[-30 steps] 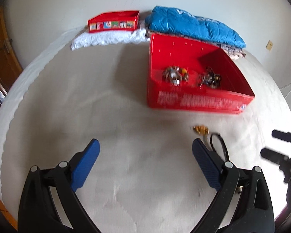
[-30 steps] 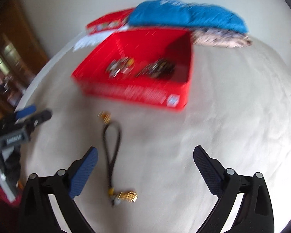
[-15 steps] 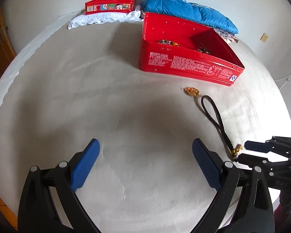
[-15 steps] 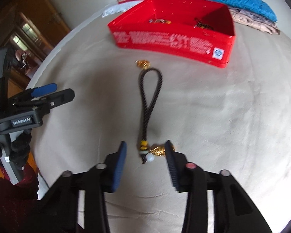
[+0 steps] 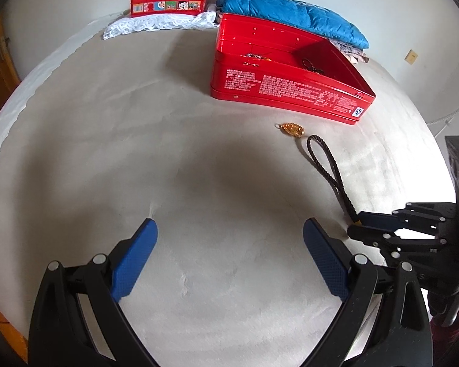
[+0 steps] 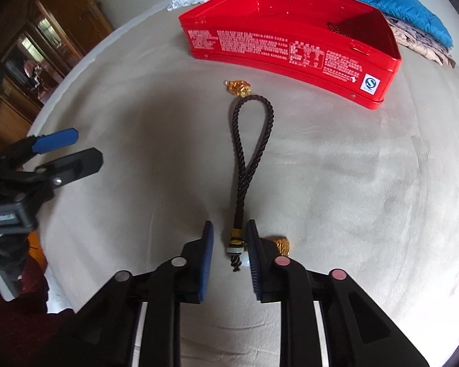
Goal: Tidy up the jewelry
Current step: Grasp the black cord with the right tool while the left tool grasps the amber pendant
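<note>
Currently, right gripper (image 6: 229,244): narrowing around braided cord (image 6: 251,140) knot, not yet clenched.
Left gripper (image 5: 229,250): idling released, leaving access.

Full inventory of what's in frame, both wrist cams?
Tin: 1, red, open, far side of the bed; some jewelry inside, too small to count.
Cord charm: 1, dark braided loop with gold end, lying in front of the tin, its knotted end between the right gripper's fingers.
Gold pendant: 1, gold, between tin and cord loop.
Small box: 1, red with picture strip, far back on white lace cloth.
Blanket: 1, blue, folded behind the tin.
Bed cover: 1, beige.
Left gripper: black, blue pads, wide open, holding nothing.
Right gripper: black, blue pads, narrowed around the cord's end, not yet clamped.
</note>
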Demonstrator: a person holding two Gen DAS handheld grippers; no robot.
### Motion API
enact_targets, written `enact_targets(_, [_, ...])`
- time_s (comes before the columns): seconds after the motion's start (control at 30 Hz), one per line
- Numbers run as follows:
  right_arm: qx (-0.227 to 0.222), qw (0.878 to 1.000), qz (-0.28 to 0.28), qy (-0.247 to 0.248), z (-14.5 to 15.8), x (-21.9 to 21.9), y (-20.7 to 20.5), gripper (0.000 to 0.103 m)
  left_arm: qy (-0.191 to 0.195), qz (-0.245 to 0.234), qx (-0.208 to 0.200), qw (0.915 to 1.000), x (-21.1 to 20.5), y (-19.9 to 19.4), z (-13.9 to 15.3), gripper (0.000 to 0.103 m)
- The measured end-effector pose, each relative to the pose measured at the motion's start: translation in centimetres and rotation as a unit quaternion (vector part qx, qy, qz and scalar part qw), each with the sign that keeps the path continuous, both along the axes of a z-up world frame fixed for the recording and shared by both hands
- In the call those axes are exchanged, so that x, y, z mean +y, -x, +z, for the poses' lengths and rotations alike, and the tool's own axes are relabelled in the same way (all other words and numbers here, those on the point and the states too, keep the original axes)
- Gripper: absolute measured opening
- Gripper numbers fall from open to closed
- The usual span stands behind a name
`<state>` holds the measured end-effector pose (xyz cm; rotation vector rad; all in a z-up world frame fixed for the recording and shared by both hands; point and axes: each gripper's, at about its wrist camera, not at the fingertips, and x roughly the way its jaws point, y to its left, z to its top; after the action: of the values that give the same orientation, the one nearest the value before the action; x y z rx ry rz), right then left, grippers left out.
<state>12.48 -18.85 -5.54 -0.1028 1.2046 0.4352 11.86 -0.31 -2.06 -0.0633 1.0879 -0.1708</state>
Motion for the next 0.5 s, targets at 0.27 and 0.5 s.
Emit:
enact_targets(0.27, [-0.011,0.999,-0.033,-0.021,0.3,-1.5,-0.2,0.007,0.017,0.001,0.008,0.9998,0.1,-0.2,-0.2,0.095])
enact_targets(0.5, [-0.027,0.992,-0.109,-0.057,1.7,-5.7,-0.4,0.007,0.032,-0.004,0.012,0.9994,-0.7,-1.3,-0.4,0.095])
